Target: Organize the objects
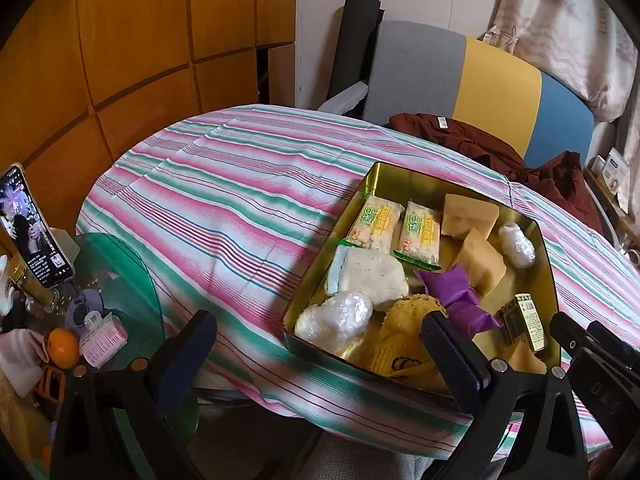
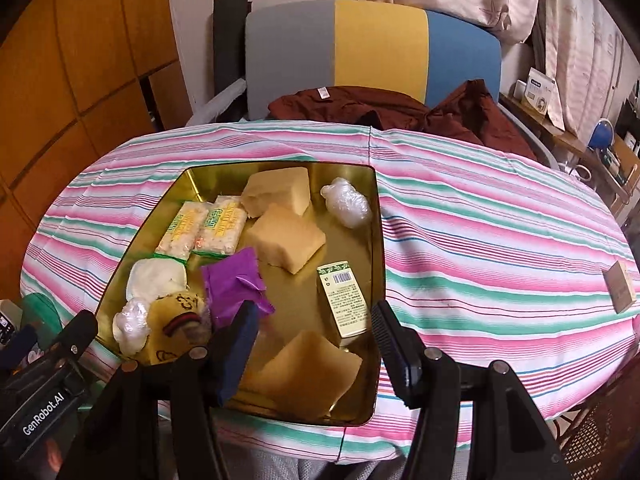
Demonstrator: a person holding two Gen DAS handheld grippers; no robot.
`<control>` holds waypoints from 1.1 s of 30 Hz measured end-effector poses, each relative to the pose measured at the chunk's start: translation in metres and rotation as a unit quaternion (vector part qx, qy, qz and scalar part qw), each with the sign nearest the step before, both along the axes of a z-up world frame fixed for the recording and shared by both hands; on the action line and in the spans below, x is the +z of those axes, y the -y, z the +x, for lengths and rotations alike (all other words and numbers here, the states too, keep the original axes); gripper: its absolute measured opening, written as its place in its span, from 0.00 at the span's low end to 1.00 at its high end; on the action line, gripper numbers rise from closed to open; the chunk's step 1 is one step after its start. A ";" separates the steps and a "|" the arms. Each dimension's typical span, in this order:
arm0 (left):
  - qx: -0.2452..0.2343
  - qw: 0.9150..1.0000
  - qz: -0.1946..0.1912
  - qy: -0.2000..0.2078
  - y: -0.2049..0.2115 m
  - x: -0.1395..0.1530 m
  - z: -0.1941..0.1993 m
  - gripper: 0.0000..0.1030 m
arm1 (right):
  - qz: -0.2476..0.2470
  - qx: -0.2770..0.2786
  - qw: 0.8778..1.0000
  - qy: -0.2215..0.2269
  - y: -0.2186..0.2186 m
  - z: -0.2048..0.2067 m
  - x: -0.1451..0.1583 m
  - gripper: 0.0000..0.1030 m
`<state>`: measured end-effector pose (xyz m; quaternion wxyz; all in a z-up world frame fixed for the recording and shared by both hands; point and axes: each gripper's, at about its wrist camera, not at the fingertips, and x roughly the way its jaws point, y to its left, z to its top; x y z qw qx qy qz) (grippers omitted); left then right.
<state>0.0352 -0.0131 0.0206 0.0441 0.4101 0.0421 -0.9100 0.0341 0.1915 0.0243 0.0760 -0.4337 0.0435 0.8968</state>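
A gold tin tray (image 1: 545, 240) (image 2: 378, 240) sits on the striped tablecloth. It holds two snack bars (image 1: 394, 228) (image 2: 202, 228), tan blocks (image 1: 480, 260) (image 2: 286, 238), a purple packet (image 1: 456, 296) (image 2: 234, 280), clear plastic wads (image 1: 336, 316) (image 2: 346, 200), a white cloth (image 1: 372, 274), a yellow cloth (image 2: 174, 320) and a small green-and-white box (image 1: 528, 316) (image 2: 346, 300). My left gripper (image 1: 316, 344) is open and empty at the tray's near left edge. My right gripper (image 2: 314, 334) is open and empty over the tray's near end.
A small brown box (image 2: 619, 286) lies on the cloth at the far right. A green glass side table (image 1: 120, 264) at the left carries a phone (image 1: 32, 228), an orange (image 1: 63, 347) and small items. A chair (image 2: 372, 52) with a maroon garment (image 2: 400, 110) stands behind the table.
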 end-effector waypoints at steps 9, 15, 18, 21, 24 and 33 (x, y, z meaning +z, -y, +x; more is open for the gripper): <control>-0.004 1.000 -0.013 -0.001 -0.001 0.003 0.000 1.00 | 0.001 0.008 1.000 0.007 0.008 0.002 0.000 0.58; -0.014 1.000 -0.009 0.003 -0.003 0.001 0.000 1.00 | 0.005 0.005 1.000 0.001 0.010 0.003 0.001 0.57; -0.015 1.000 -0.011 0.003 -0.004 0.000 0.000 1.00 | 0.002 0.002 1.000 -0.001 0.009 0.004 0.001 0.58; -0.020 1.000 -0.012 0.000 -0.005 0.002 0.000 1.00 | 0.001 -0.002 1.000 -0.003 0.007 0.004 0.000 0.58; -0.027 1.000 -0.013 -0.001 -0.008 0.002 0.001 1.00 | 0.000 -0.005 1.000 -0.001 0.005 0.004 -0.001 0.58; -0.027 1.000 -0.012 0.005 -0.010 -0.004 0.001 1.00 | -0.004 -0.006 1.000 0.002 0.003 0.004 -0.005 0.58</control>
